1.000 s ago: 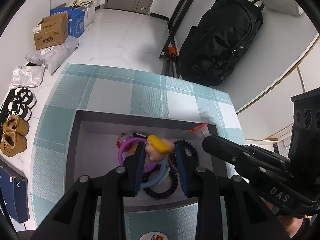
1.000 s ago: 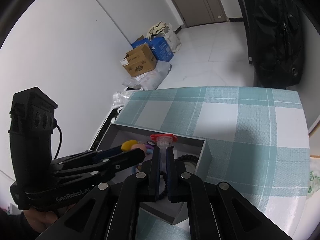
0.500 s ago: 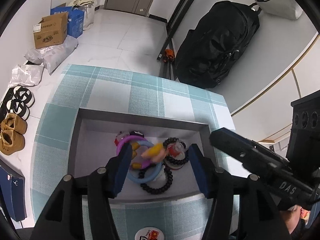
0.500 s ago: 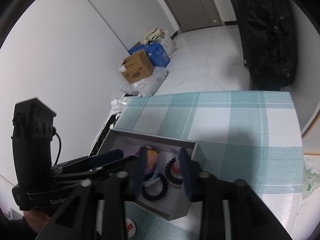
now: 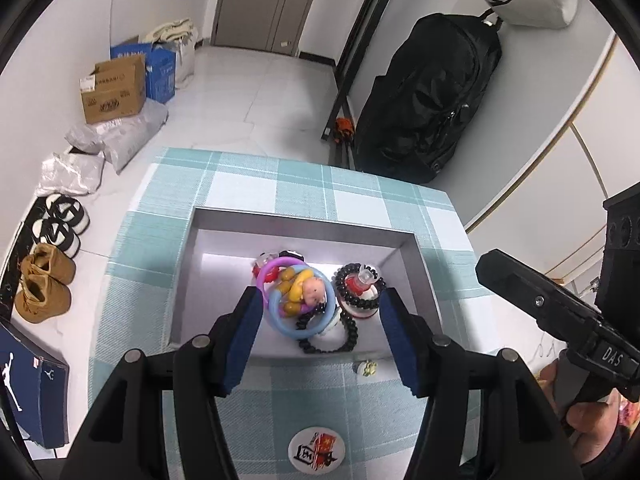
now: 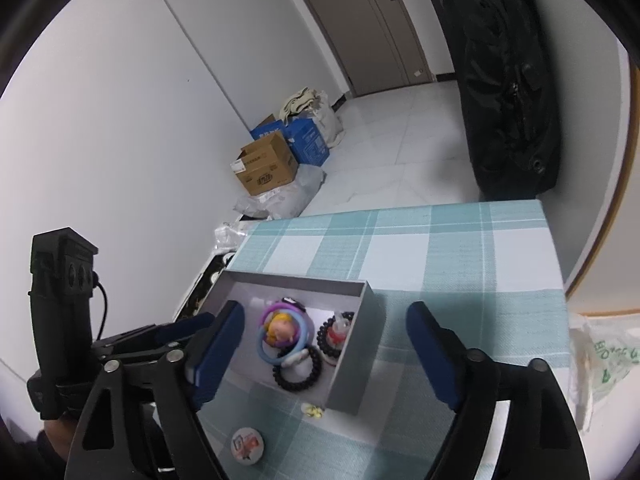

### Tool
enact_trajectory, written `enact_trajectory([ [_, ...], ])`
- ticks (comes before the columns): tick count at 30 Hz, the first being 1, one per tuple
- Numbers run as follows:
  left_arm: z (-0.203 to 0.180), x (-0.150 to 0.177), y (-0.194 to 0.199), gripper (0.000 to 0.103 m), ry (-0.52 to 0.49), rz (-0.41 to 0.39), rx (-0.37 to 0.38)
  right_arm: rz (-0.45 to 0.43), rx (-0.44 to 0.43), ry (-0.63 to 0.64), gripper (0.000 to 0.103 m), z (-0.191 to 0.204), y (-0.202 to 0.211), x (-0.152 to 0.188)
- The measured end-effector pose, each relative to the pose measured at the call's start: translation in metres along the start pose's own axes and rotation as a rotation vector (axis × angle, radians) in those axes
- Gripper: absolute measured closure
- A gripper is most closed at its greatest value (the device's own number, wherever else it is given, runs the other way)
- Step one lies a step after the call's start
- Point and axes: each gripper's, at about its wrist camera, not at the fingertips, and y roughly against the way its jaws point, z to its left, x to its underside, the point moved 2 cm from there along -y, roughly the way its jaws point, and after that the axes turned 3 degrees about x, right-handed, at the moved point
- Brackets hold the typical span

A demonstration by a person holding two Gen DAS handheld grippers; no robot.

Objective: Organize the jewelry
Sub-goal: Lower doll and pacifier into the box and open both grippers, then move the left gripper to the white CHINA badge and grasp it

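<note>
Plaid cloth (image 5: 304,184) | gray box (image 5: 304,226) w/ jewelry | L claw (image 5: 322,332) wide apart, empty | R claw (image 6: 324,350) same

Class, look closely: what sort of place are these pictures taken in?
Probably a home hallway or entrance area: shoes along the wall, cardboard boxes on the tiled floor, a door, and a checked tablecloth.

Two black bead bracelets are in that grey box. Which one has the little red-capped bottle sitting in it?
The black bead bracelet by the box's right wall rings the red-capped bottle. The other bead bracelet, nearer the front, touches the blue ring.
</note>
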Motion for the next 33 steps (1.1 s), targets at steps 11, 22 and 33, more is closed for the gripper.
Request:
enact_trajectory([
  [11, -0.016, 0.021, 0.024, 0.045, -0.078, -0.057, -0.028, 0.015, 0.055, 0.049, 0.003, 0.004, 0.018, 0.027],
  [22, -0.013, 0.060, 0.018, 0.036, -0.136, 0.046, -0.066, 0.077, 0.088, 0.022, 0.002, -0.001, 0.021, 0.047],
  [33, -0.009, 0.084, -0.003, 0.036, -0.161, 0.216, -0.067, 0.169, 0.130, 0.018, 0.002, -0.005, 0.010, 0.065],
])
